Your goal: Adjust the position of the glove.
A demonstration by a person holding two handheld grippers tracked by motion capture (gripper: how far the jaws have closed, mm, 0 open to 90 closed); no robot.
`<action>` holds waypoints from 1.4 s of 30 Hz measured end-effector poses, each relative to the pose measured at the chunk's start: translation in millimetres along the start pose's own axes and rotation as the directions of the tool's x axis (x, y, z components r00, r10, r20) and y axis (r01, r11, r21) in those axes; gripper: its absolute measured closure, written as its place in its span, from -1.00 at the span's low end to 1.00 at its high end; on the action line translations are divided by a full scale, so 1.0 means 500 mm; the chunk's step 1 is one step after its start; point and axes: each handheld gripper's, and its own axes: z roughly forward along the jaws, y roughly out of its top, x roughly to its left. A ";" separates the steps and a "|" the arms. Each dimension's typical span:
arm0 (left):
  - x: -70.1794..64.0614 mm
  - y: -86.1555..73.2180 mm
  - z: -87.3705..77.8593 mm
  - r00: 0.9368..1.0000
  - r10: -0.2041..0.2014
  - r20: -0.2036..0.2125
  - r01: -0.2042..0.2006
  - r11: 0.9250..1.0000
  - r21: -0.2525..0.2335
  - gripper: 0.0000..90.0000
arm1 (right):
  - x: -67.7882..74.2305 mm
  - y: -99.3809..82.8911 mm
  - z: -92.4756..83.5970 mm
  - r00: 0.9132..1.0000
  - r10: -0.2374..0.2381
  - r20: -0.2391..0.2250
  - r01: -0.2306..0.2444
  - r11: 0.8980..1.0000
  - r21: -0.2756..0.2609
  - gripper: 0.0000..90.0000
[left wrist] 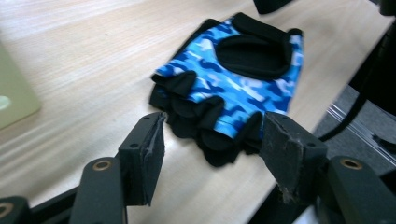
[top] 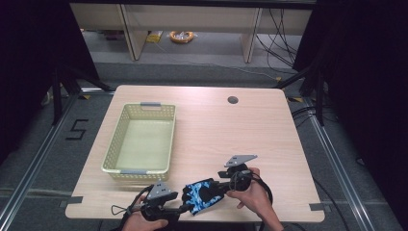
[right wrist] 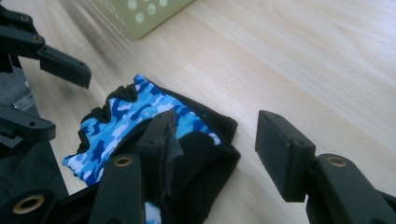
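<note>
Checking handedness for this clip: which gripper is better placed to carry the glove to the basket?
Left, probably. The left gripper sits at the glove on the basket side, its fingers open around the finger end.

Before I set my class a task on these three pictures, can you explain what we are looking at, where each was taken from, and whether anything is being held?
A person sits at a light wooden table with a hand-held two-jaw black tool in each hand. The high view looks down from above: left tool, right tool. The other two pictures come from cameras riding on each tool, looking along its jaws. Between the tools, near the table's front edge, lies a blue camouflage fingerless glove with black trim. A pale green perforated plastic basket stands further left. Nothing is held: both tools' jaws stand open around the glove's ends, pads not pressing.
</note>
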 end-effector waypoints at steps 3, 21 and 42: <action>0.002 0.007 0.011 1.000 0.011 -0.007 -0.011 1.000 0.007 -0.19 | 0.003 0.004 0.028 1.000 0.013 -0.005 -0.013 0.999 0.042 0.08; -0.006 0.013 0.053 0.999 0.035 -0.023 -0.034 0.998 0.055 -0.10 | -0.009 -0.010 0.053 0.998 0.059 -0.024 -0.056 0.992 0.111 0.23; -0.007 0.014 0.059 0.995 0.099 -0.007 -0.099 0.995 0.031 0.77 | -0.013 -0.037 0.037 0.993 0.111 -0.050 -0.110 0.994 0.017 0.82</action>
